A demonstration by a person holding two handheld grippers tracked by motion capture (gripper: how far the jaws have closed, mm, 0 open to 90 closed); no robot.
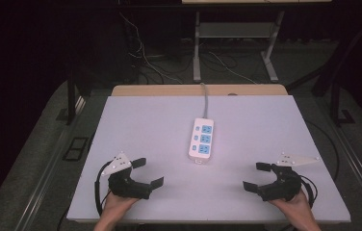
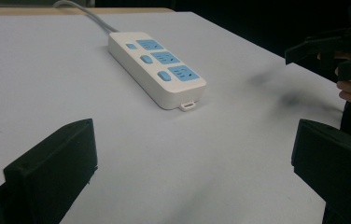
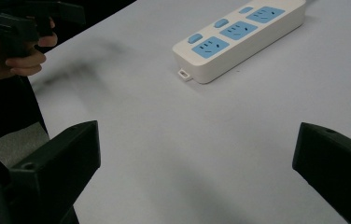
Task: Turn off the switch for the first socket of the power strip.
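left gripper (image 1: 145, 172): jaws spread wide, nothing between them. It sits low over the near left part of the table (image 1: 135, 125), held from behind by the person's left hand (image 1: 116, 204). In the left gripper view both black jaws frame bare tabletop.

right gripper (image 1: 257, 176): same deal, jaws wide apart and empty, near the front right corner, with the right hand (image 1: 294, 207) behind it.

power strip (image 1: 201, 139): white with three blue sockets and a switch beside each. It lies flat ahead of both grippers, roughly midway between them, well apart from either. From the left gripper it's up and to the right (image 2: 157, 67); from the right gripper it's up and to the left (image 3: 239, 35).

cord (image 1: 205, 98): grey, runs from the strip's far end away from the grippers and off the back edge of the table.

step in hand: looks like the starting stance to me. Both grippers are parked and aimed inward at the strip, nothing touched yet.

next move: my guess is one gripper has to travel forward and inward to the strip. The jaws look wide enough to straddle it across the short side, so coming in square to its long edge matters. The near end with the little tab (image 2: 188, 105) is the closest bit.

watch out: the strip is light and loose on a smooth top, so a one-sided nudge would probably just slide it.
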